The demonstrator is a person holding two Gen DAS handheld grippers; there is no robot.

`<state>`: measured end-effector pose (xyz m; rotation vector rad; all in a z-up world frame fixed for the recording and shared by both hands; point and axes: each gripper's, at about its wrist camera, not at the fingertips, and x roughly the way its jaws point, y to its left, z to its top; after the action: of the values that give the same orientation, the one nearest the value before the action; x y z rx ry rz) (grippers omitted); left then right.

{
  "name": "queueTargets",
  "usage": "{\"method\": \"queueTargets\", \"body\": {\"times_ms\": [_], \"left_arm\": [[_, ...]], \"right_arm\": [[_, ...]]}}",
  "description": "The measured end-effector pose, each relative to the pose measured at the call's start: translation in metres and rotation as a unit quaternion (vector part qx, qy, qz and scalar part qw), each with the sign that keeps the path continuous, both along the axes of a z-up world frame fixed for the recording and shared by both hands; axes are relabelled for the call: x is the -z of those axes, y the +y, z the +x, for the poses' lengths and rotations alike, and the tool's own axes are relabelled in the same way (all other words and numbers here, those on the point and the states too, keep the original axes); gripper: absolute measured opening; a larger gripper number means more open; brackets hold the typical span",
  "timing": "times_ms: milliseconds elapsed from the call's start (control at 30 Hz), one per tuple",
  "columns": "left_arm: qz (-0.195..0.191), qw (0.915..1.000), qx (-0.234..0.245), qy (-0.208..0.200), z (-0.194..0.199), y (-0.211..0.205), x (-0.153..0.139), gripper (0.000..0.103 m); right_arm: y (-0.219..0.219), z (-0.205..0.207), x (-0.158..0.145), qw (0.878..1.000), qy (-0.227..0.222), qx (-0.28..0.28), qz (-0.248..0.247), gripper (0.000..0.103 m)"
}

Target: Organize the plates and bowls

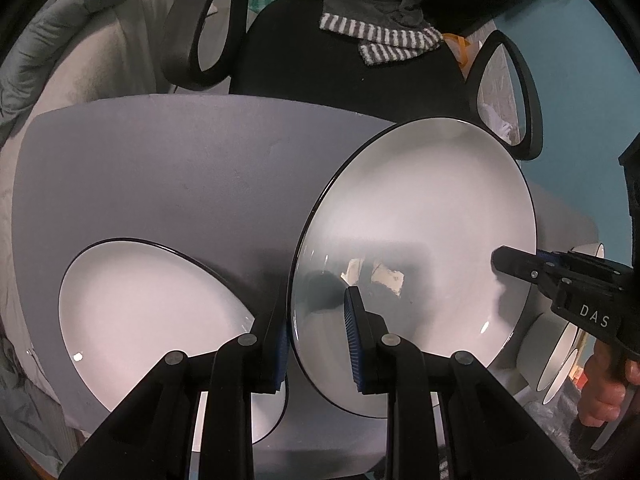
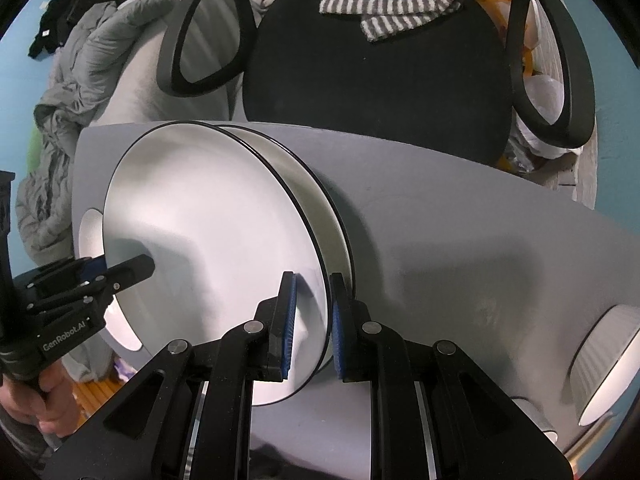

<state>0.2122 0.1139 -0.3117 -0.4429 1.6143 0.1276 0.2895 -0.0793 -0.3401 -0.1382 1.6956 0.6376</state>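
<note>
Both tongs, left [image 1: 316, 334] and right [image 2: 313, 326], clamp the raised plate [image 1: 416, 240]; keep it level and lower it squarely onto the lower-left plate [image 1: 152, 312].

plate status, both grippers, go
Left gripper and right gripper both clamped on the raised plate's rim. Second plate flat on table below. Nothing blocking.

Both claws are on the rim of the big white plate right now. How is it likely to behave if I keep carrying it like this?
The plate looks rigid glazed ceramic, so it probably won't flex. Its glossy surface may slip in the left claw and right claw, which pinch only the thin rim. It is likely breakable if dropped on the table.
</note>
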Motion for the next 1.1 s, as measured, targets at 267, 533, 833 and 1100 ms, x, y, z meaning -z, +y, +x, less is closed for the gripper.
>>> {"method": "queueTargets", "body": {"times_ms": [267, 533, 833, 1100], "left_arm": [[0.015, 0.9998, 0.005, 0.008, 0.0, -0.002, 0.001, 0.024], [0.046, 0.9983, 0.033, -0.017, 0.003, -0.008, -0.014, 0.028], [0.052, 0.9974, 0.044, -0.024, 0.003, -0.011, -0.02, 0.028], [0.054, 0.9973, 0.044, -0.025, -0.004, -0.011, -0.023, 0.031]], "right_arm": [[0.004, -0.002, 0.001, 1.0, 0.007, 0.004, -0.005, 0.027], [0.017, -0.004, -0.005, 0.999, -0.007, -0.017, -0.028, 0.043], [0.021, -0.008, -0.009, 0.998, -0.012, -0.023, -0.06, 0.045], [0.022, -0.012, -0.013, 0.994, -0.033, -0.03, -0.097, 0.054]]}}
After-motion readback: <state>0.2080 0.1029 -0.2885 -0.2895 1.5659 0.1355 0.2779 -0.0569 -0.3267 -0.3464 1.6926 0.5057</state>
